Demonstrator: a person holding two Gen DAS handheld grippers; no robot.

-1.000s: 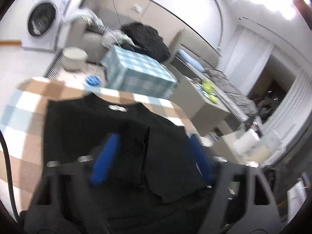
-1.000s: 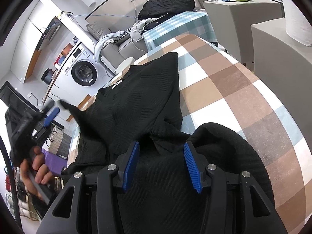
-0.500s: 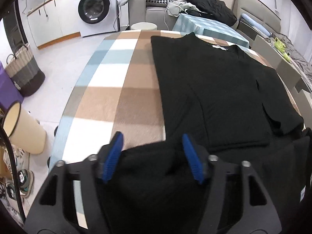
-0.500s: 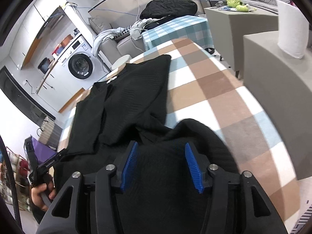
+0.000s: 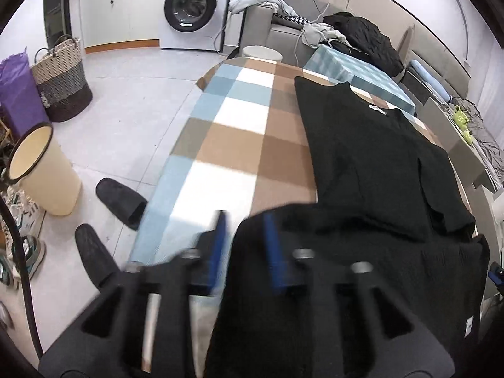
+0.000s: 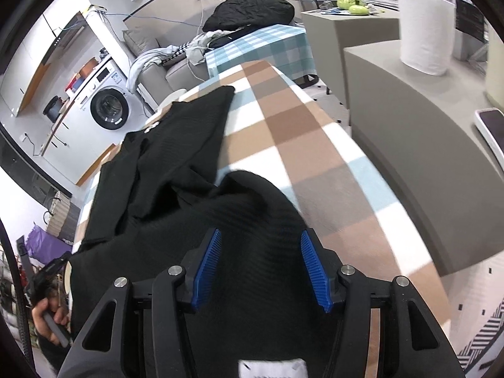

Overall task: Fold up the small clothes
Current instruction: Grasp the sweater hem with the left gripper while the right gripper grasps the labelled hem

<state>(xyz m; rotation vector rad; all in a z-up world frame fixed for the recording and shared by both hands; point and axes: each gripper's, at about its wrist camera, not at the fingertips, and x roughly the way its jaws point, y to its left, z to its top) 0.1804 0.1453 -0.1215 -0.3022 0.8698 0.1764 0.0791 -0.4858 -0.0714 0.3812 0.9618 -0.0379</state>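
A black knit sweater lies flat on the checked tablecloth, collar at the far end and sleeves folded in. Its near hem is lifted off the table toward me. My left gripper is at the hem's left corner, its jaws closing. The fabric edge sits between the blue fingers, with a gap still showing beside the left pad. My right gripper is at the hem's other corner, where bunched sweater fabric fills the space between its pads. A white label shows near the camera.
A hand holds the left gripper at the table's left edge. On the floor to the left are a cream bin, black slippers and a woven basket. A grey cabinet bearing a paper roll stands close on the right.
My left gripper swung down and left from above the sweater's middle to the hem's left corner, its fingers narrowing. The right gripper shifted along the table with the fabric still between its pads.
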